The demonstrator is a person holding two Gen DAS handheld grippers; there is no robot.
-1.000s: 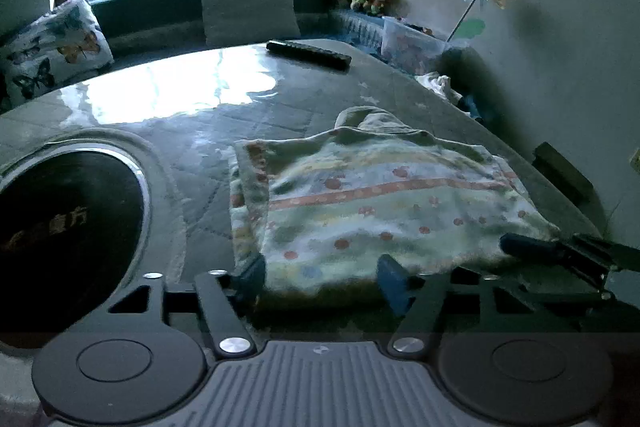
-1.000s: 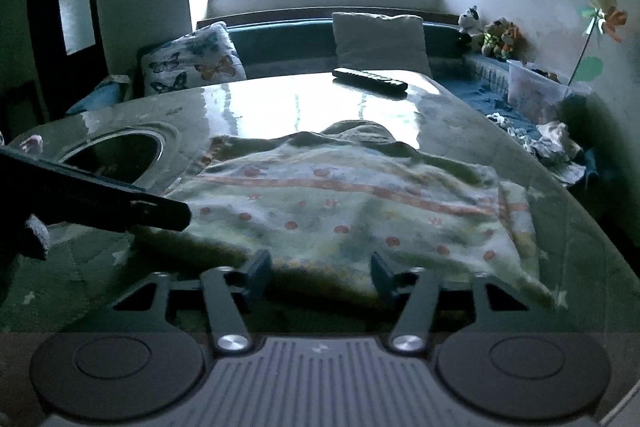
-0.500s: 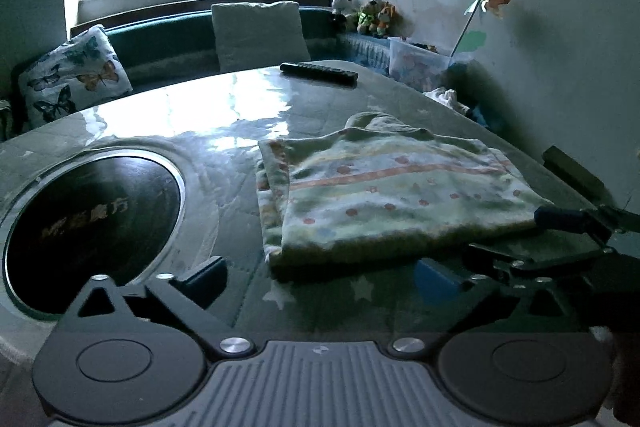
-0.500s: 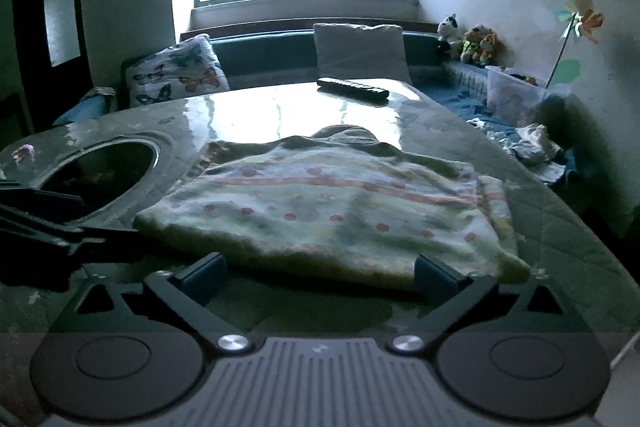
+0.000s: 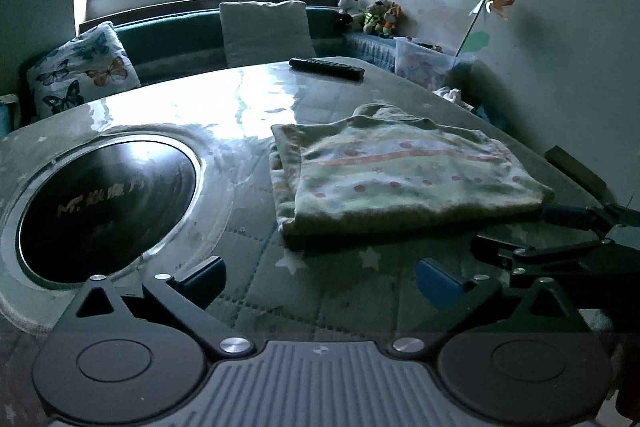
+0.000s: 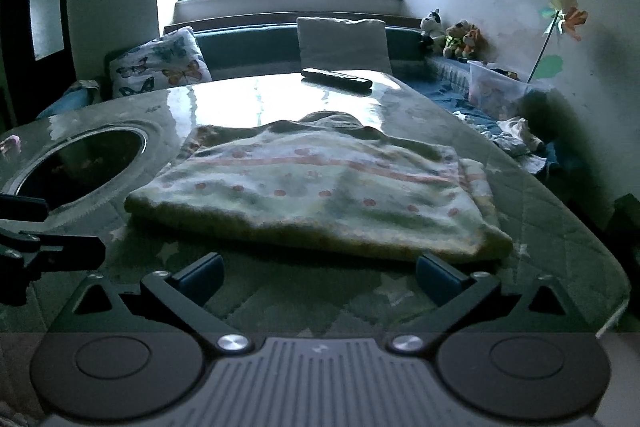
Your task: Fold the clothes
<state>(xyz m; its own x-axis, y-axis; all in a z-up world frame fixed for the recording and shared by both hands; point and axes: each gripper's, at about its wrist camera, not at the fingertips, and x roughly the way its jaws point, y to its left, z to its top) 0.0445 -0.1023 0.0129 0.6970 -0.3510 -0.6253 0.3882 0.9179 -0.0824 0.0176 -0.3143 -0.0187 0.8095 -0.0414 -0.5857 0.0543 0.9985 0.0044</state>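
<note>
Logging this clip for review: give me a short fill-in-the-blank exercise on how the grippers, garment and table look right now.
1. Both the left gripper and the right gripper have their jaws ____.
2. The folded garment lies on the ____.
3. The remote control lies at the table's ____ edge.
4. The round dark inset lies on the garment's ____ side.

Missing words: open; table; far; left

Faint lettering on the dark round panel

Pale characters are showing across the dark round panel (image 5: pixel 108 195) set in the table (image 5: pixel 256 291), beginning roughly "MT."; the rest is staying too blurred to read.
</note>
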